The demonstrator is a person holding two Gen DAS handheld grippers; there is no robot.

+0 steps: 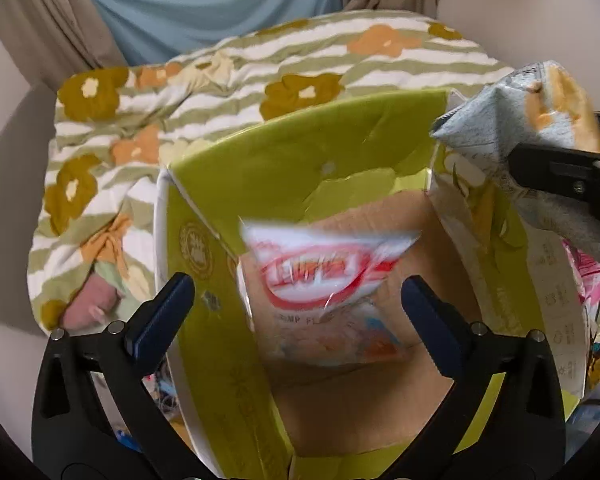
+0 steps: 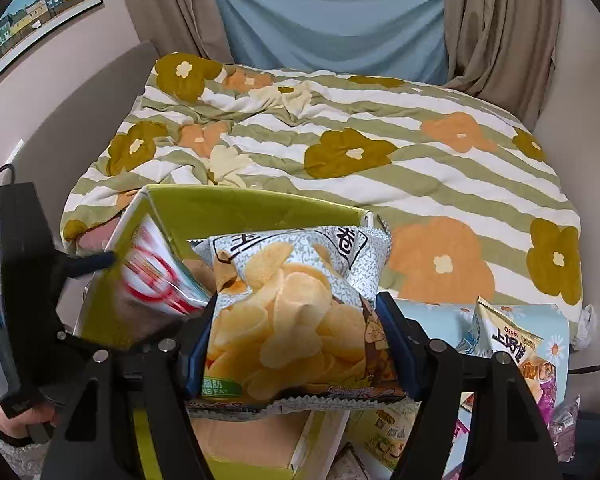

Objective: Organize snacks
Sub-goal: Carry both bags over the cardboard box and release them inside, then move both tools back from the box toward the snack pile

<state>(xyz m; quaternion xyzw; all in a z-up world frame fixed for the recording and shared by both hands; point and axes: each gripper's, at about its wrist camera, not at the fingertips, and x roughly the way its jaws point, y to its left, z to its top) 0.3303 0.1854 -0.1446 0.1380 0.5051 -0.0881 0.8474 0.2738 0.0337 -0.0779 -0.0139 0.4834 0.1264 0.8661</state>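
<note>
Shrimp-chip bag (image 1: 328, 280) drops blurred into green box (image 1: 284, 152); left gripper (image 1: 296, 308) spread wide, empty. Right gripper (image 2: 300, 336) pinches potato-chip bag (image 2: 288, 308) over box, prob. next in.

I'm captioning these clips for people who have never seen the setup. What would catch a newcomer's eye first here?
Most striking is the potato chip bag, clamped in the right gripper above the green cardboard box. Next comes the blurred red-and-white snack bag, free between the wide jaws of the left gripper over the box's opening. Behind lies the green-striped flowered bedspread.
</note>
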